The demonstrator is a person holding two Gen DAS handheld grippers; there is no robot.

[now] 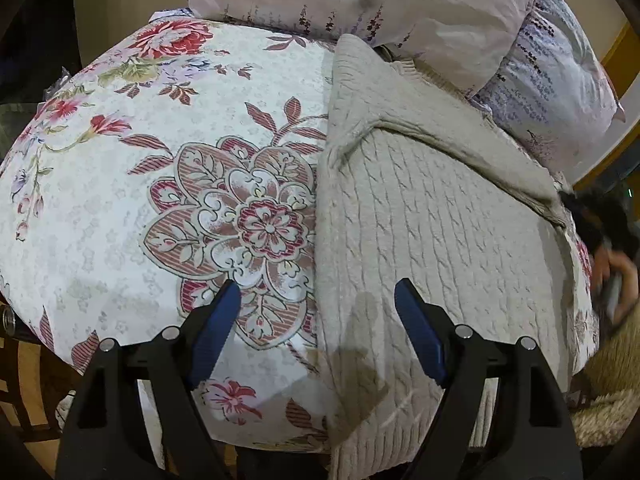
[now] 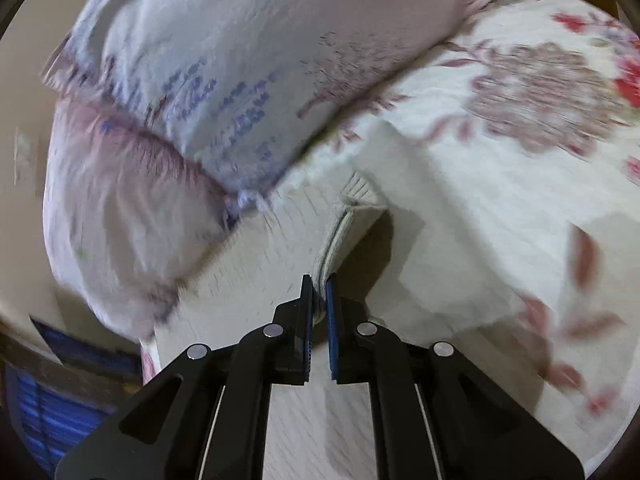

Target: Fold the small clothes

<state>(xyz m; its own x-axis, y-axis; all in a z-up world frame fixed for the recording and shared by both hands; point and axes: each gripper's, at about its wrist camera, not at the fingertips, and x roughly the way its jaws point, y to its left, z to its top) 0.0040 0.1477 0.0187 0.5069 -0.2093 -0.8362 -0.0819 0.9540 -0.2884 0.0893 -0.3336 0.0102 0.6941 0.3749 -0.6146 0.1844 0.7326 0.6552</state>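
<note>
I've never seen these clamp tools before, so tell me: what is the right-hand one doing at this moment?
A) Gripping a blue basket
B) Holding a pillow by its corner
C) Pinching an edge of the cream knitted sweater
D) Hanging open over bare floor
C: in the right wrist view the right gripper has its jaws closed on a folded edge of the cream knitted sweater.

No legible text, label, brand, number or sign anywhere in either wrist view. Only printed flowers on the bedspread (image 1: 160, 152), lavender sprigs on the pillows (image 1: 400, 4), and plain cable stitching on the knit sweater (image 1: 440, 220). Right wrist view too blurred for fine print.
</note>
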